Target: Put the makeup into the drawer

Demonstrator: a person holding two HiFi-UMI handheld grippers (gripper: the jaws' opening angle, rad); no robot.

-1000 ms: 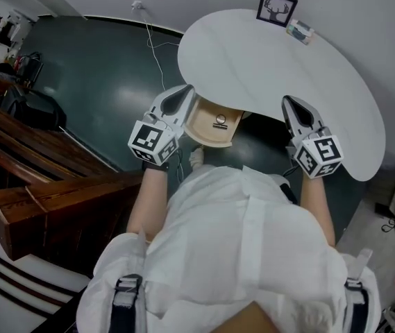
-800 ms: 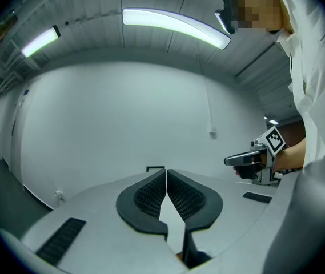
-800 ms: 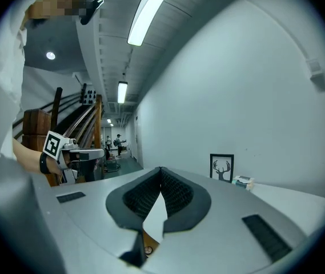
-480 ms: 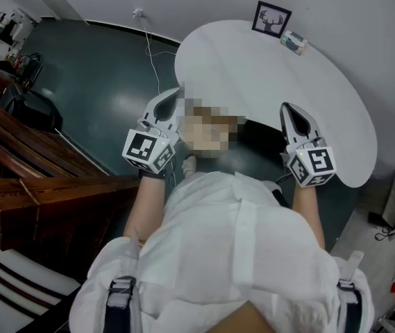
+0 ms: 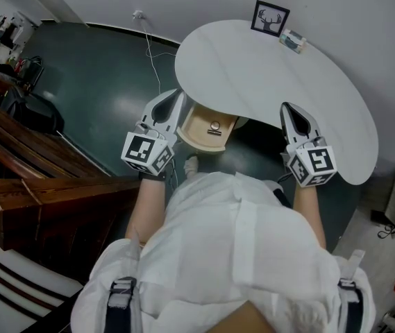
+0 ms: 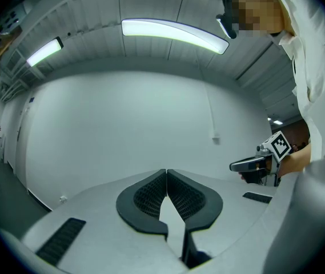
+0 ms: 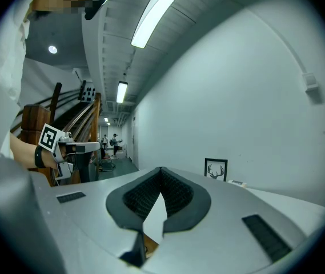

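A light wooden drawer (image 5: 198,136) stands pulled out from under the white table (image 5: 266,82). A small round makeup item (image 5: 215,126) lies inside it. My left gripper (image 5: 176,94) hovers just left of the drawer, held level, jaws shut with nothing between them (image 6: 167,171). My right gripper (image 5: 285,107) is over the table's front edge, right of the drawer, its jaws also shut and empty (image 7: 161,169). Each gripper shows in the other's view: the right gripper (image 6: 253,164) and the left gripper (image 7: 76,148). A small clear-wrapped item (image 5: 293,41) lies at the table's far edge.
A framed deer picture (image 5: 269,18) leans on the wall behind the table. A white cable (image 5: 154,47) runs down from a wall socket across the dark green floor. Wooden benches (image 5: 44,193) stand to the left. The person's white shirt fills the lower head view.
Both grippers have lifted slightly. The left one has drawn a little away from the drawer's left side. The drawer stays open with the round item inside.
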